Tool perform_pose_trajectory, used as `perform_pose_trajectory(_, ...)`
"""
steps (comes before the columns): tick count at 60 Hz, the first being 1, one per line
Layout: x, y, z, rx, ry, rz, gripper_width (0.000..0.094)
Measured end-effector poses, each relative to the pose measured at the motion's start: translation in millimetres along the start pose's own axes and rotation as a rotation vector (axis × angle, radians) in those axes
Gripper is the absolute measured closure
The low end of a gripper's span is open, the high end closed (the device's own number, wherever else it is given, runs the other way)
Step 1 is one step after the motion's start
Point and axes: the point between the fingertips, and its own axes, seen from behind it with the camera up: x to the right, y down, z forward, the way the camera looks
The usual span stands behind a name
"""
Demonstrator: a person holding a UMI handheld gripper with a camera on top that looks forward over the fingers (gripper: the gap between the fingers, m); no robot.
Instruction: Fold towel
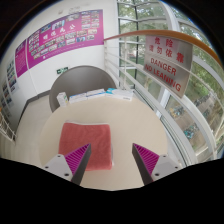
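Note:
A pink towel [88,139] lies flat as a rough square on the pale table [130,125], just ahead of my left finger. My gripper [114,158] hovers above the table's near part, open and empty. Its left finger [77,157] overlaps the towel's near left corner in the view; its right finger [148,158] is over bare table to the right of the towel. Whether the left finger touches the towel cannot be told.
A curved grey chair back [80,78] stands beyond the table's far edge, with a small light object [108,92] near that edge. A glass wall with red "DANGER" lettering [165,66] runs along the right. Posters [65,40] hang on the far wall.

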Motion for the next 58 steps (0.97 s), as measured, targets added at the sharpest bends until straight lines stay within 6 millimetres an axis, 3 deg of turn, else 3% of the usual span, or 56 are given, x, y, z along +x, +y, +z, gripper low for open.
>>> perform_pose_trajectory(8,-20,-11,-60,-0.011,-0.008,-0.05,0.0084)
perform_pose_trajectory(18,-48,-22,-154,0.027,-0.009,-0.093,0.0081)
perform_pose_trajectory(27,-74,0,-245,0.057,-0.009,-0.113,0.0081)
perform_pose_trajectory(33,-82,20,-295,0.081,-0.001,-0.136,0.0079)
perform_pose_trajectory(43,-94,47,-351,0.093,-0.005,-0.158,0.008)
perform_pose_trajectory(58,-106,56,-393,0.141,-0.018,-0.179,0.0079)
